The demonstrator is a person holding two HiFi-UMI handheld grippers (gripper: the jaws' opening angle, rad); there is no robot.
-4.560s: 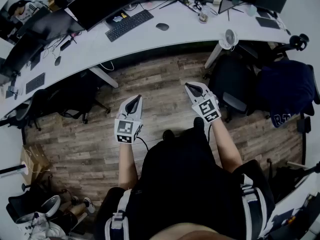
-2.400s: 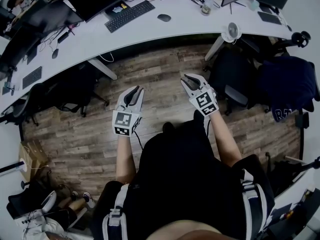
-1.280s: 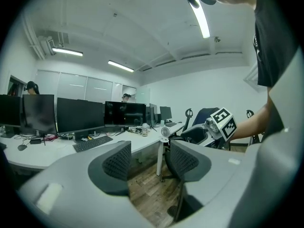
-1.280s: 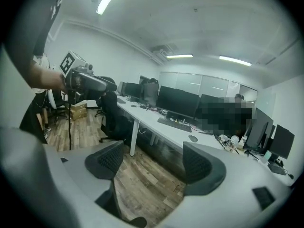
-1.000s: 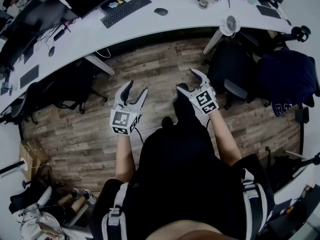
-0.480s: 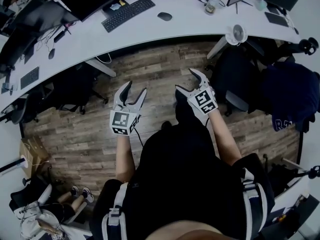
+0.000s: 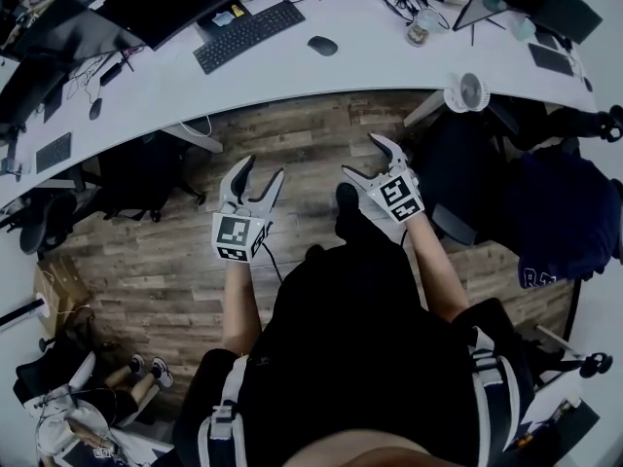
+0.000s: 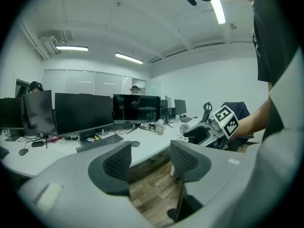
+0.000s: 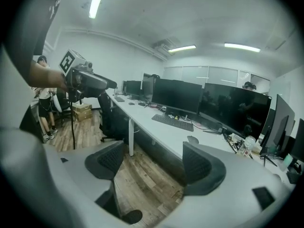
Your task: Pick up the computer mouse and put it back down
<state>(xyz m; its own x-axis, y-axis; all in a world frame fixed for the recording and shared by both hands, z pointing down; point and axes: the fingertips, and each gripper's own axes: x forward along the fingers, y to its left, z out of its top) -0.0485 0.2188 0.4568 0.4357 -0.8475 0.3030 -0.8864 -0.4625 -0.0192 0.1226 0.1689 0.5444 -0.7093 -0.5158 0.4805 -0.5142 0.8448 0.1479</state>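
We hold the left gripper with its jaws spread wide and nothing between them. The right gripper is spread the same way, empty too. Both hang over the wooden floor, short of the long white desk. Up there lies the computer mouse, dark on the desktop, just right of the black keyboard and well apart from both grippers. A small fan sits by the desk's near edge, further right.
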